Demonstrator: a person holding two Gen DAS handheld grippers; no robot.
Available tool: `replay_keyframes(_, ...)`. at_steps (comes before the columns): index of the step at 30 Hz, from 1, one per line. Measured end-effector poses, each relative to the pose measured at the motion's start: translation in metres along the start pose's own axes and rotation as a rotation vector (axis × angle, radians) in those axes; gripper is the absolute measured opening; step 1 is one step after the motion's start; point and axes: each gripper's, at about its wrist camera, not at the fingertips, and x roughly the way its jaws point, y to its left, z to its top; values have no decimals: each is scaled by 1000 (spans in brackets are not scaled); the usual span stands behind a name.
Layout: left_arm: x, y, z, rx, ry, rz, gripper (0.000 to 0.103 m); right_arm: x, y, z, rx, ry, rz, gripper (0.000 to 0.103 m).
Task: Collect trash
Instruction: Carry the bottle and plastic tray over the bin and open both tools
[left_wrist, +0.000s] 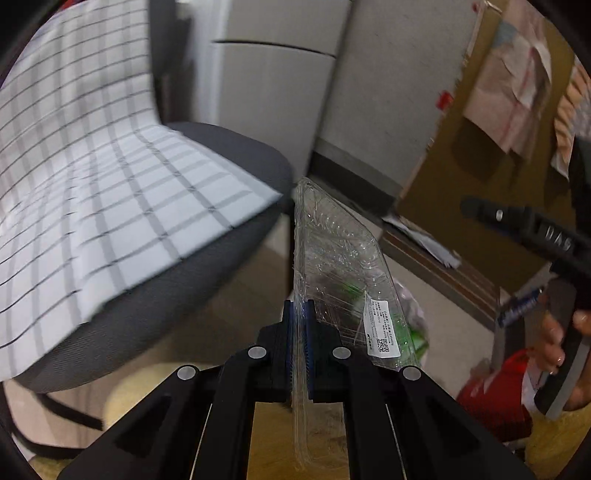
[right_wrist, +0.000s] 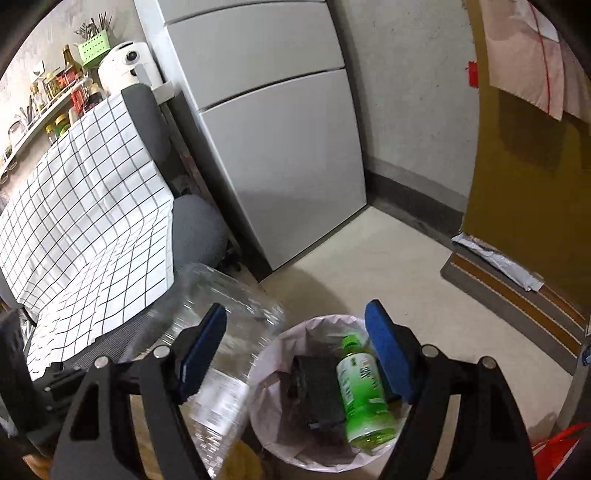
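Left gripper (left_wrist: 300, 325) clamps clear tray (left_wrist: 340, 266) by its edge, long axis pointing away, beside and above bin (right_wrist: 273, 350); right gripper (right_wrist: 295, 350), wide and empty, hangs over bin.

A bottle (right_wrist: 364, 391) lies in the bin (right_wrist: 266, 373), right of a box (right_wrist: 317, 391); a chair (right_wrist: 195, 229) stands left, before the fridge (right_wrist: 280, 158).
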Motion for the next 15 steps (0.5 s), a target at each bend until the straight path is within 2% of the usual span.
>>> replay_keyframes(3,15,-15,6,40,17,-1,6,-5,-10,2,13,-13,-9,76)
replay_keyframes(5,25,-22,11,59,20,14,11,-5,-16,3,23,-16,-12,76)
replay_keyframes(6,31,-24,13,69,28,25,16,-5,-19,3,27,-16,-13,76)
replay_keyframes(7,38,-27,16,79,40,34,33,-5,-21,3,30,-14,-14,76)
replay_keyframes(8,42,-29,17,85,46,28,45,-5,-22,3,30,-12,-15,76)
replay_keyframes(11,41,-31,19,88,38,16,47,-5,-23,1,20,-8,-15,76)
replay_keyframes(15,21,-20,20,75,-2,50,51,-2,-13,-2,-11,10,-3,76)
